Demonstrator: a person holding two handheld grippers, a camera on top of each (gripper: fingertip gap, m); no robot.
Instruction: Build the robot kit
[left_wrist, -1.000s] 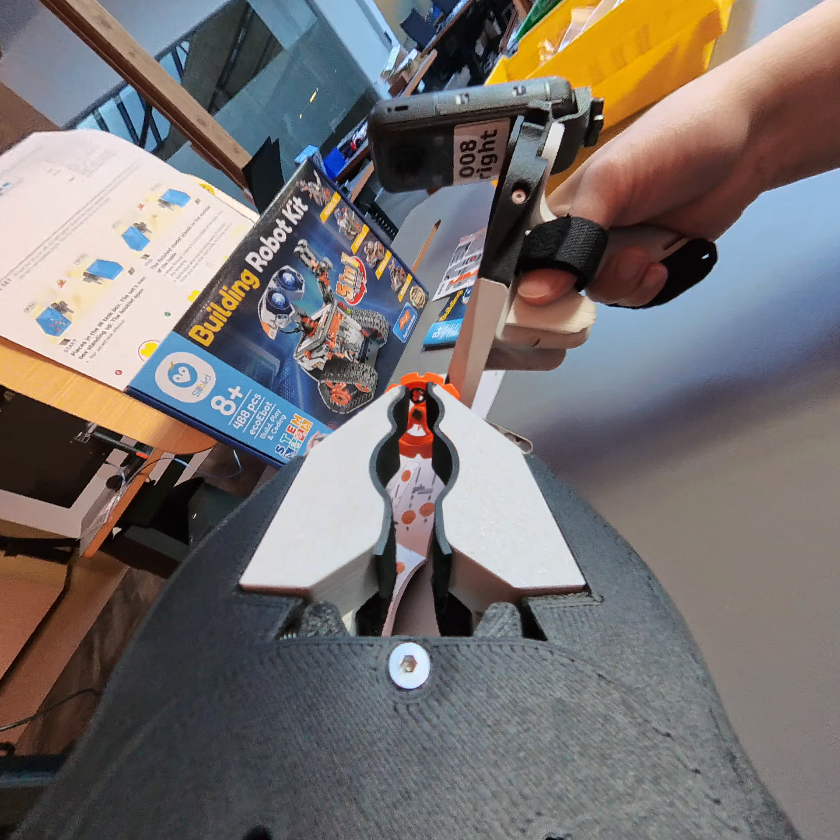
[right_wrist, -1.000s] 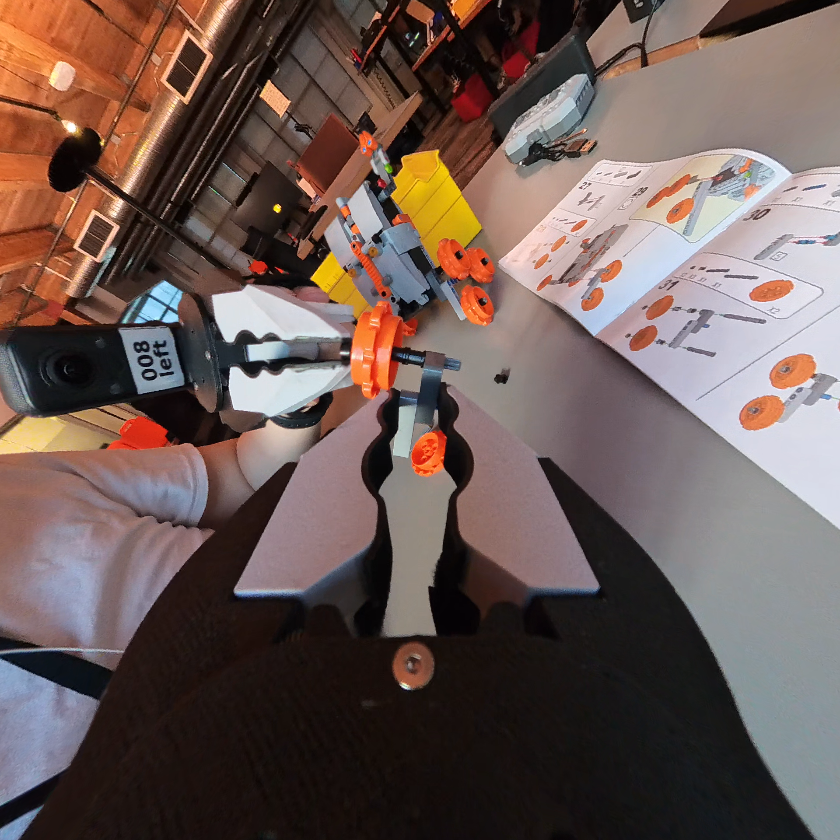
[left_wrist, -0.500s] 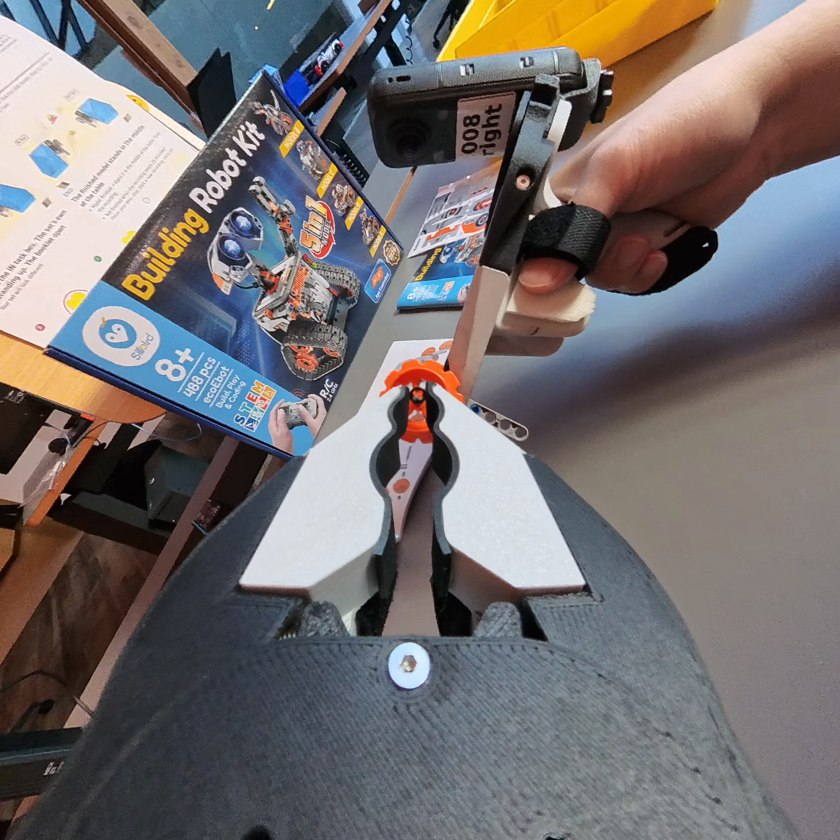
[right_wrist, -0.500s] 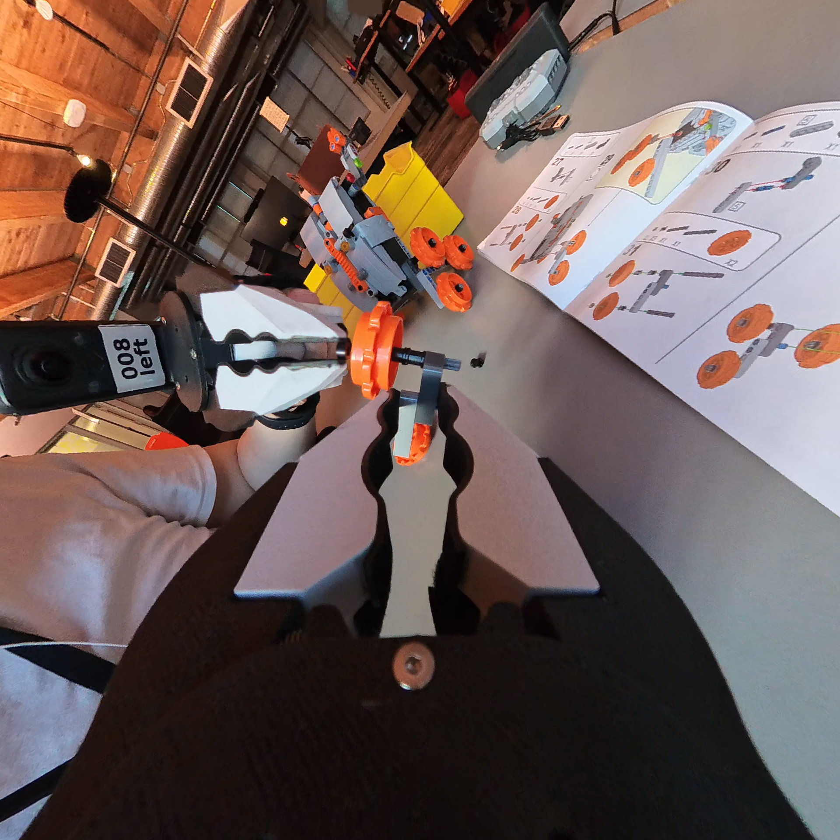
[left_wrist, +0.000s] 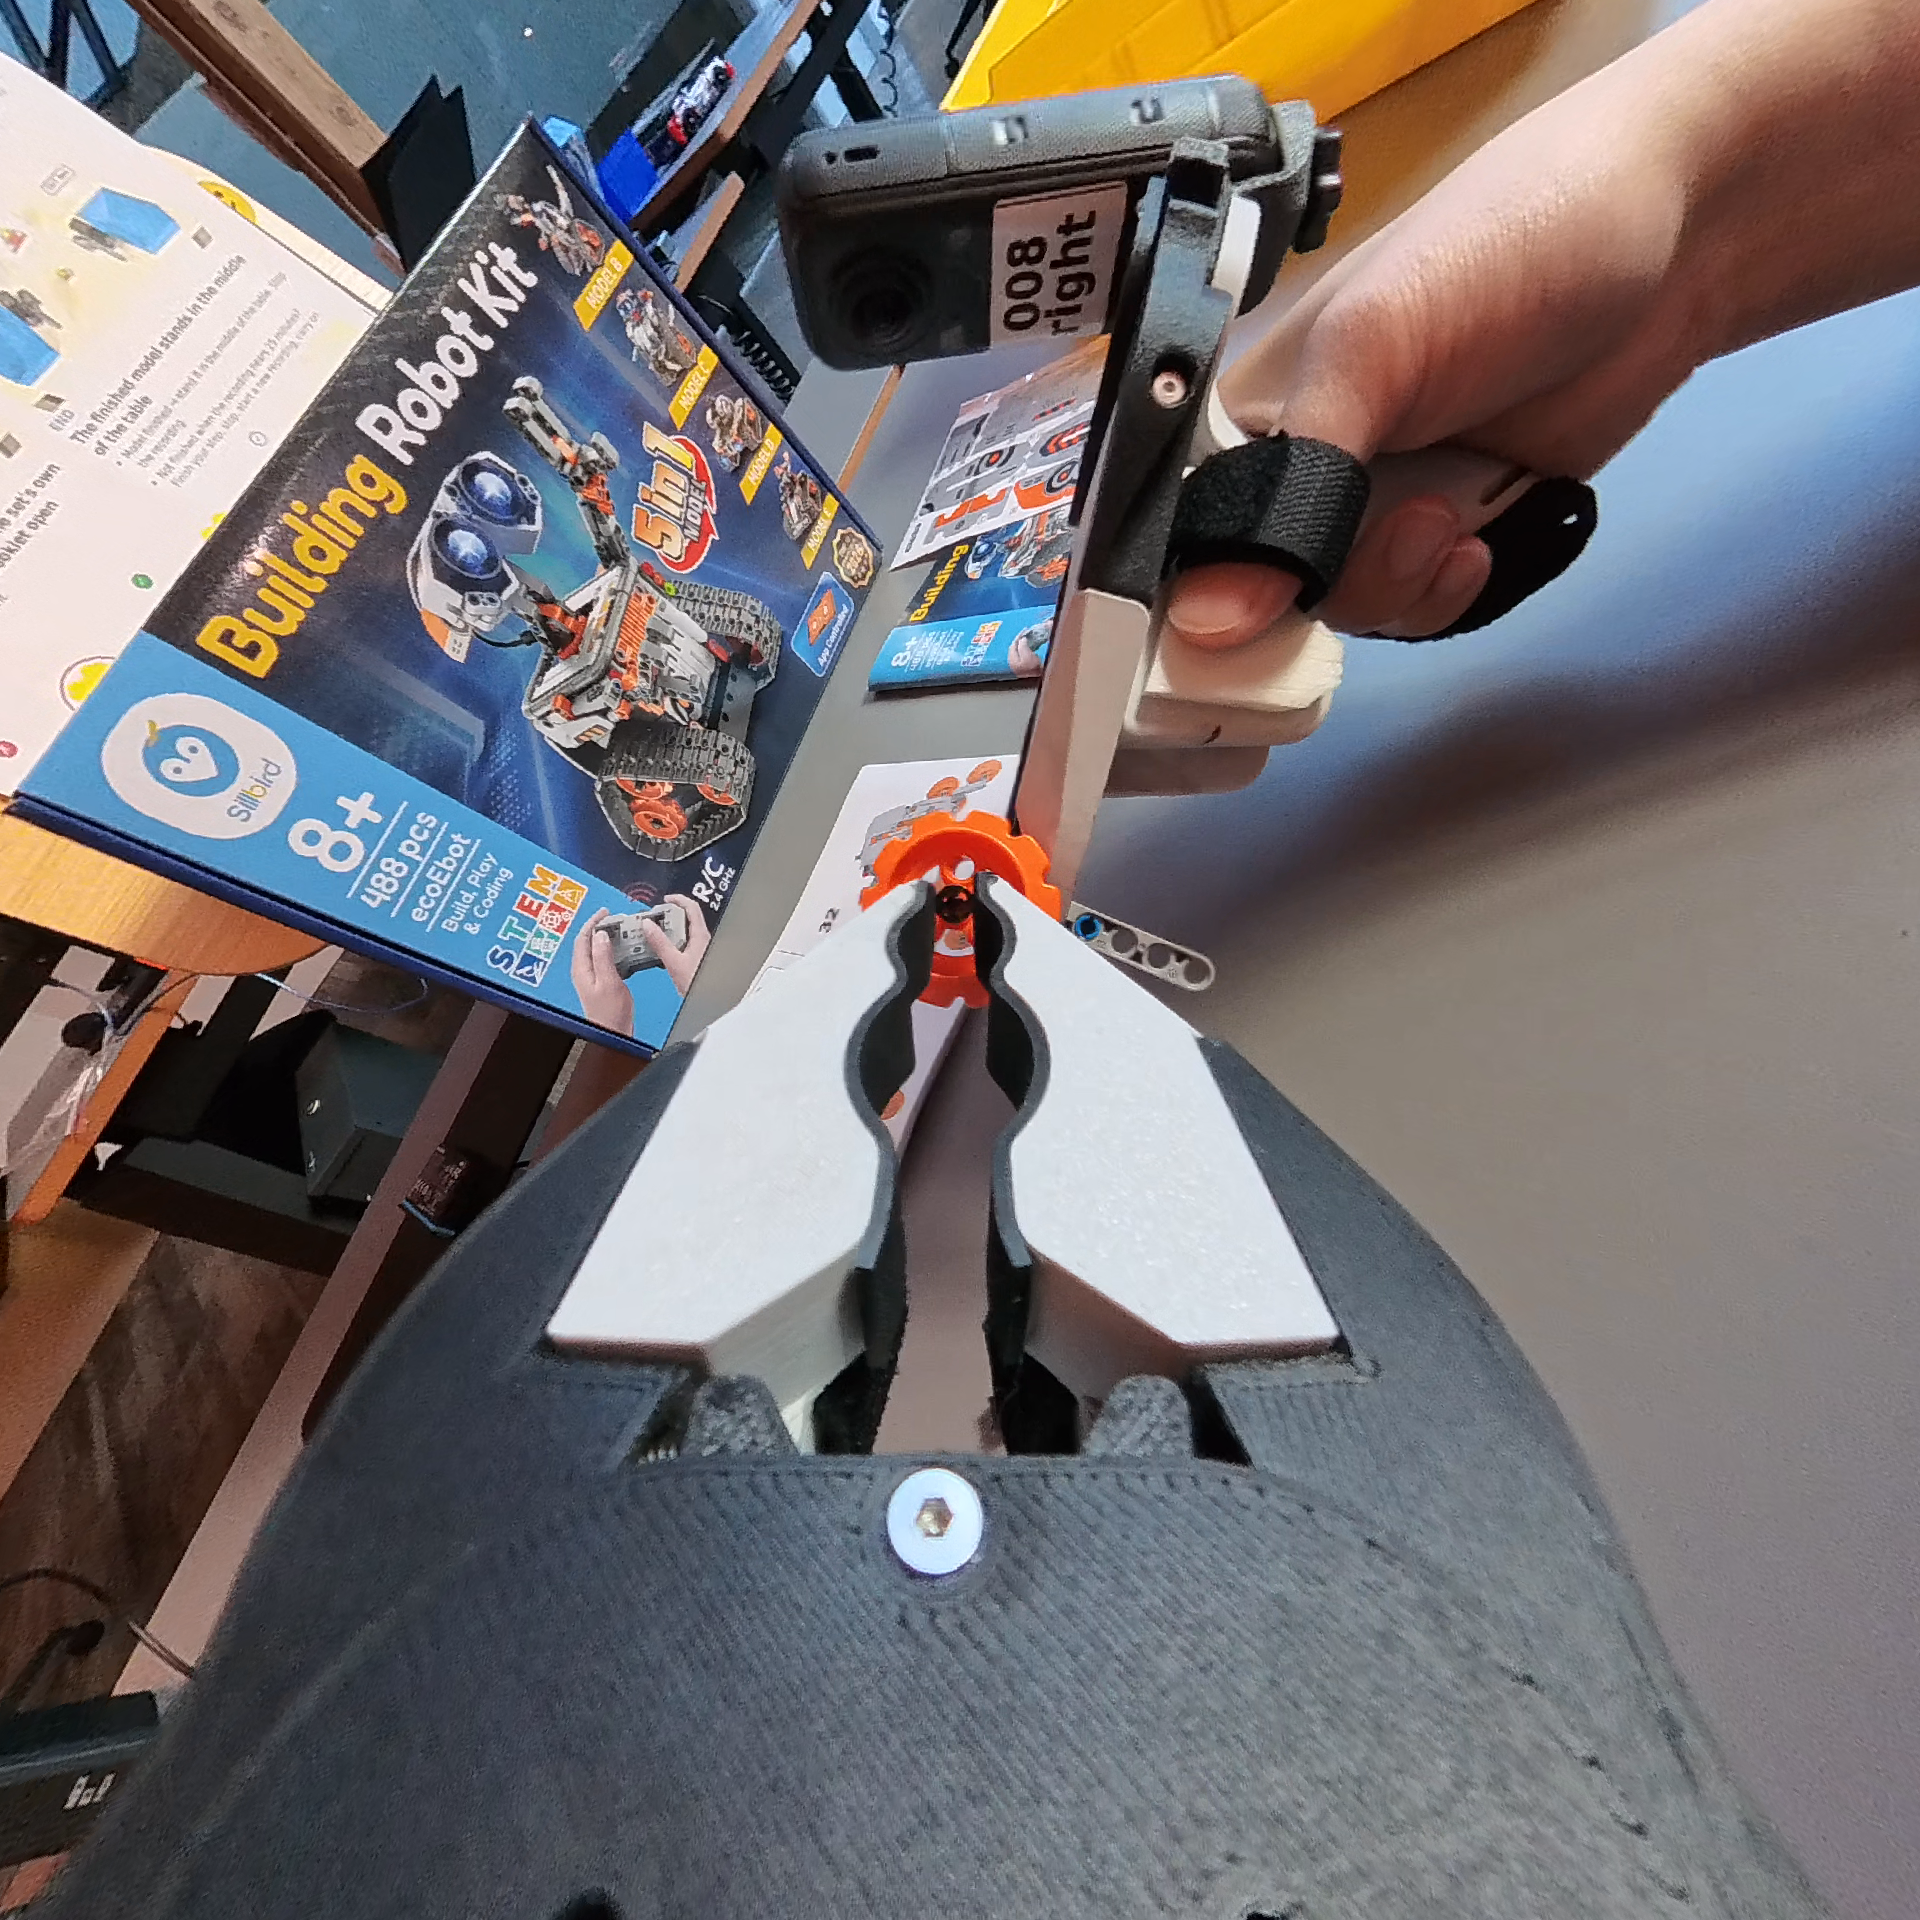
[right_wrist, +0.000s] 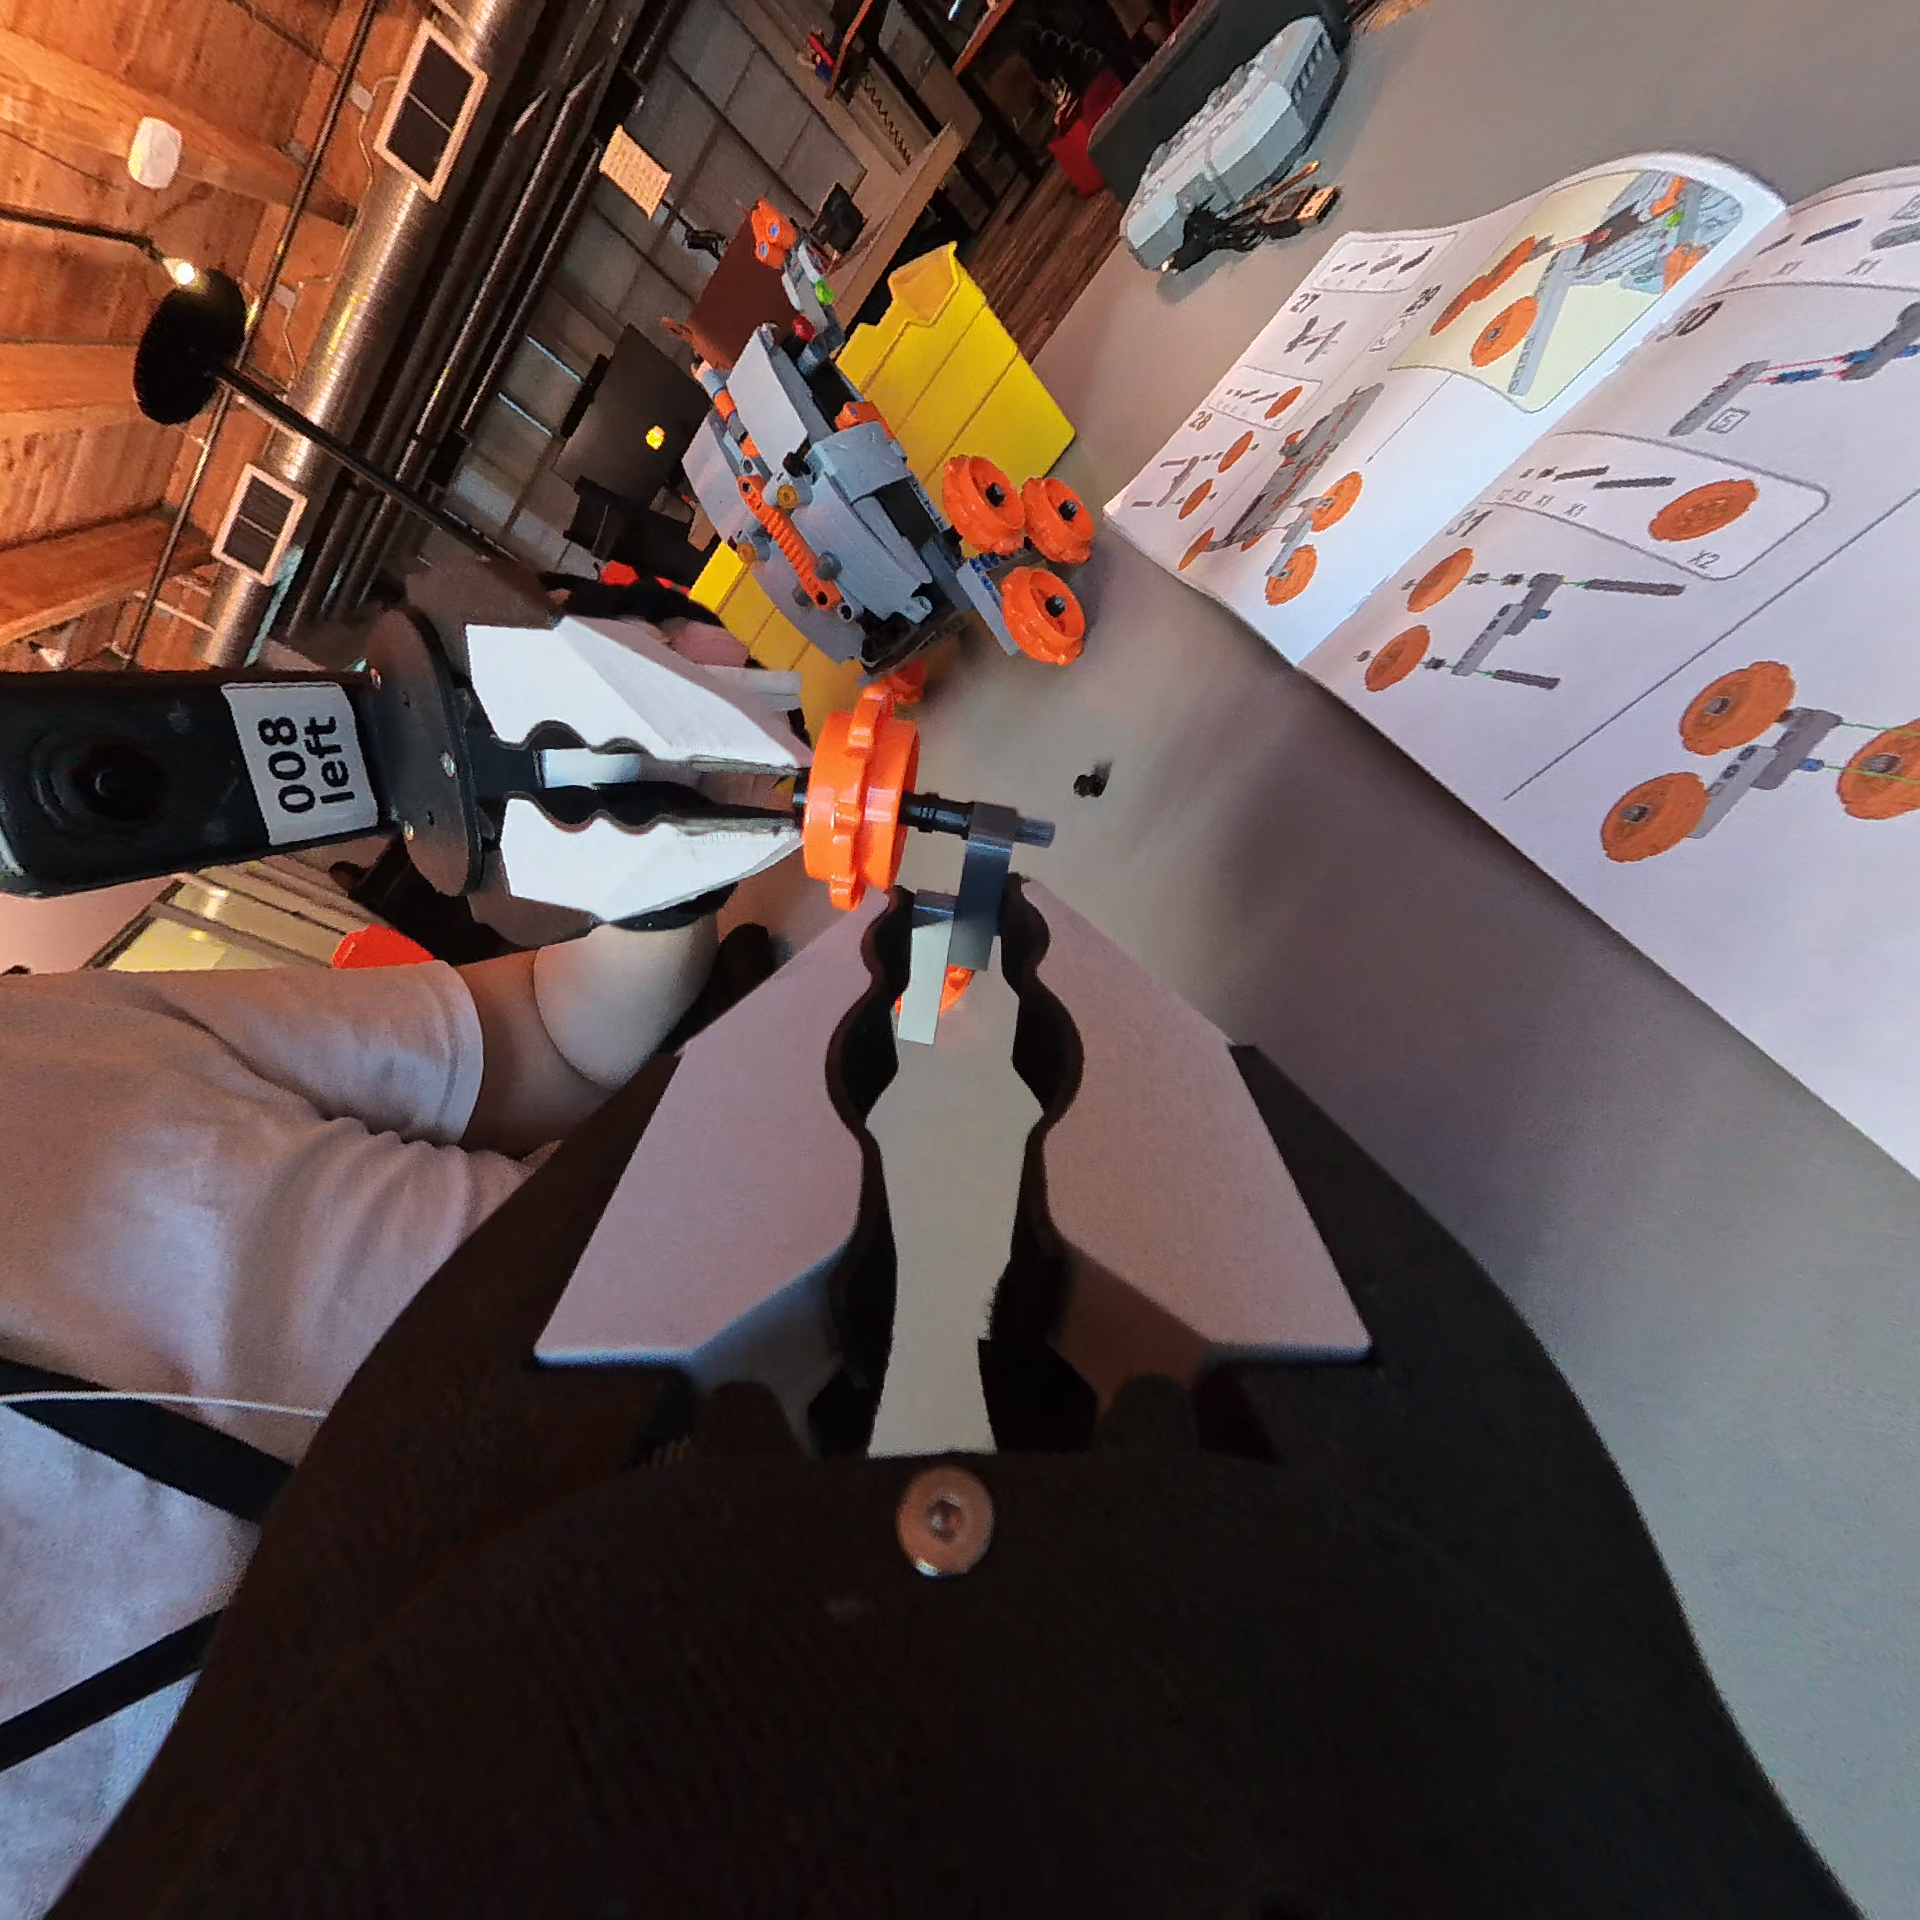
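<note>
My left gripper (left_wrist: 954, 906) is shut on the black axle of an orange toothed wheel (left_wrist: 961, 883), which sits just past its fingertips. In the right wrist view the left gripper (right_wrist: 795, 802) comes in from the left with the wheel (right_wrist: 862, 800), and the axle (right_wrist: 940, 810) runs through the top of a grey beam (right_wrist: 985, 883). My right gripper (right_wrist: 951, 914) is shut on that grey beam, with a second orange wheel (right_wrist: 951, 982) partly hidden behind it. The right gripper (left_wrist: 1049, 831) also shows edge-on in the left wrist view, held by a hand. Both grippers are above the grey table (right_wrist: 1351, 1039).
A part-built grey model (right_wrist: 831, 520) with three orange wheels stands by yellow bins (right_wrist: 956, 384). An open instruction booklet (right_wrist: 1558, 520) lies at the right, with a small black pin (right_wrist: 1091, 781) near it. A blue kit box (left_wrist: 468, 623) and a loose grey holed beam (left_wrist: 1148, 951) lie beyond the left gripper. The tips of both grippers are at nearly the same place. From either gripper's tips it is about 20 centimeters to the part-built grey model (right_wrist: 831, 520).
Both grippers have kept their grips and stayed joined at the axle. The pair has shifted and tilted over the table, so more of the wheel's face shows in the left wrist view.
</note>
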